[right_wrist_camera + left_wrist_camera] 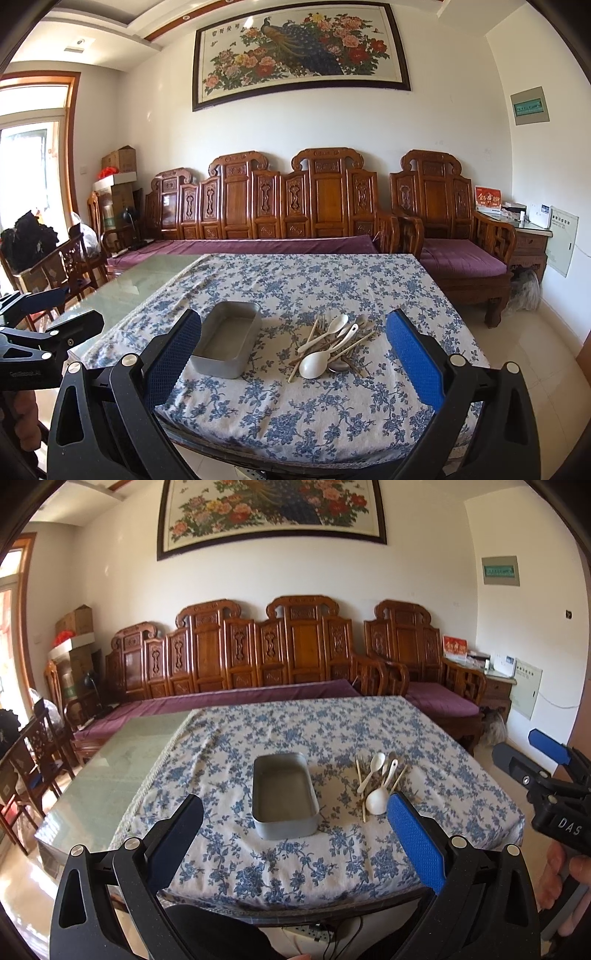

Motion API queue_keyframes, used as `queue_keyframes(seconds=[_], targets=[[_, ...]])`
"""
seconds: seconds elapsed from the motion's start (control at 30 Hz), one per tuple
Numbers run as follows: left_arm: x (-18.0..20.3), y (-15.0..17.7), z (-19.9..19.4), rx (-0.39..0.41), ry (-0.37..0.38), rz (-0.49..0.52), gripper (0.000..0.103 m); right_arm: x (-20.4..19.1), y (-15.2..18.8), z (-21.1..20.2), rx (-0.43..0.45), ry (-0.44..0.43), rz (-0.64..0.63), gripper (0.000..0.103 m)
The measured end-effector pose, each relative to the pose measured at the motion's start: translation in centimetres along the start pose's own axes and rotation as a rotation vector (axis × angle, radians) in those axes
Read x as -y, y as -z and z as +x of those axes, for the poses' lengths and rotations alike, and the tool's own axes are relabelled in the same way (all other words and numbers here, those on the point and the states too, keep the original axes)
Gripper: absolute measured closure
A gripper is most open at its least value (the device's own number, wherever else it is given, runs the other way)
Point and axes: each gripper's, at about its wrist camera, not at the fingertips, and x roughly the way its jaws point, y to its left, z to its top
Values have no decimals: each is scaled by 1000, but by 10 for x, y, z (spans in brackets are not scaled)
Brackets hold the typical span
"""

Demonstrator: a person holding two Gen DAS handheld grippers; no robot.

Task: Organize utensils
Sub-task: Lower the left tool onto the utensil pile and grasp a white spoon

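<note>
Both hand-held grippers, left (295, 812) and right (291, 336), hover with fingers spread apart above a blue-floral tablecloth (332, 280).
White plastic spoons and wooden chopsticks (332, 343) lie heaped beside an empty grey rectangular metal tin (227, 341).

Both wrist fisheyes look forward from the near edge of the blue-floral-clothed table (229, 738), set back, sharing the rectangular grey metal tin (285, 796), the carved wooden sofa (295, 195) and each other's gripper.

Open cloth (332, 280) around tin (227, 345) and utensil heap (332, 345).

Utensil pile (332, 343): fork and chopsticks partly buried under spoons (count unclear); painting (273, 513) top cropped.
</note>
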Motion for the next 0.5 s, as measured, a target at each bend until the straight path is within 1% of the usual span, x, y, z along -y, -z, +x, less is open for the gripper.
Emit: queue_keyframes(seconds=[0.13, 0.23, 0.33, 0.4, 0.5], targets=[[-1, -2, 25, -37, 16, -4, 7, 9, 4, 22, -24, -3, -2, 8], [0, -6, 46, -63, 19, 15, 7, 17, 6, 44, -44, 2, -2, 12], [-1, -12, 69, -102, 43, 18, 7, 25, 8, 65, -62, 12, -6, 15], [-2, -15, 85, -128, 56, 18, 7, 29, 10, 78, -76, 16, -9, 19], [-1, -19, 105, -147, 70, 28, 7, 39, 13, 105, -107, 33, -7, 21]])
